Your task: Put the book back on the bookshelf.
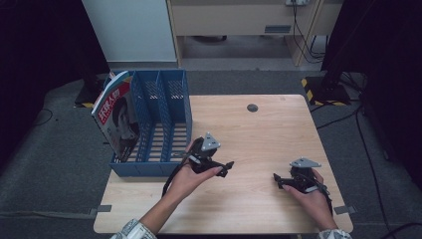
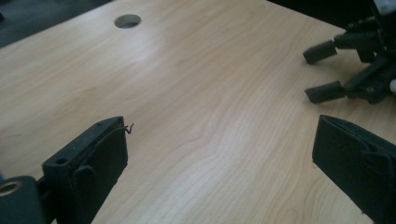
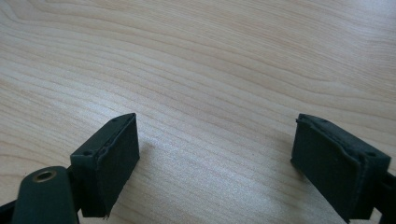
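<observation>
Both black two-jaw grippers spread wide with nothing held, low over the bare pale wooden table.

High view: the left gripper [image 1: 226,168] sits near the table's [image 1: 259,134] middle, just right of the blue slotted plastic file rack [image 1: 159,124] at the far-left corner; a magazine with a red and white cover [image 1: 117,117] leans in the rack's leftmost slot, its cover writing too small to read; the right gripper [image 1: 276,180] lies near the right edge, well apart from the left, with open wood between them; left gripper view: its jaws stand wide, pinching nothing; a round hole in the tabletop [image 2: 127,20] lies far left, and the right gripper [image 2: 322,72] is far right, jaws parted; right gripper view: the right gripper [image 3: 215,149] has its jaws wide over bare wood grain, touching nothing.
</observation>
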Available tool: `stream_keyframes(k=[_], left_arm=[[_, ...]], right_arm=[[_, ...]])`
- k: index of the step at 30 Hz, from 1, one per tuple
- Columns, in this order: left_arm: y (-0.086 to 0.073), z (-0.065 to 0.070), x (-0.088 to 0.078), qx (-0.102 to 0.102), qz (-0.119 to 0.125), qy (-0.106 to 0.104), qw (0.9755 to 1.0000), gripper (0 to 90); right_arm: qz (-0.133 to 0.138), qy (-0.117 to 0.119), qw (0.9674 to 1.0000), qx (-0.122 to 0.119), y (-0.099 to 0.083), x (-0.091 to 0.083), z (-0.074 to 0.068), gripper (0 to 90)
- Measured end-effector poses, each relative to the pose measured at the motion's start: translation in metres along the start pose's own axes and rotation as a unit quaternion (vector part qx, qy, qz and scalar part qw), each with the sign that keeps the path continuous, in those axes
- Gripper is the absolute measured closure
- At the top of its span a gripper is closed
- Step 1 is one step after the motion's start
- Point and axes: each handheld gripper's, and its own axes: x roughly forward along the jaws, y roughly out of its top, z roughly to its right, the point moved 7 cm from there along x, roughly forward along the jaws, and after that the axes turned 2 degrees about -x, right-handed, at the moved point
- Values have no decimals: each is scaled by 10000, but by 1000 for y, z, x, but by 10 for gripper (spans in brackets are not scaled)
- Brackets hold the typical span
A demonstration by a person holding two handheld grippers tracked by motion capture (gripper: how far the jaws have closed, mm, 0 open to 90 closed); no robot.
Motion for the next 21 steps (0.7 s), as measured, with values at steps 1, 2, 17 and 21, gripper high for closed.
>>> stream_keyframes(k=[1, 2, 17, 21], left_arm=[[-1, 4, 3, 28, -31, -34, 10000, 29], [-4, 10, 9, 48, -57, -70, 9999, 30], [-38, 46, 56, 181, -586, -305, 9976, 49], [-47, 49, 63, 254, -710, -274, 9968, 45]], right_arm=[[-2, 7, 10000, 19, 0, 0, 0, 151], [-4, 10, 10000, 16, 0, 0, 0, 150], [-7, 20, 10000, 5, 0, 0, -1, 145], [-6, 11, 10000, -5, 0, 0, -1, 142]])
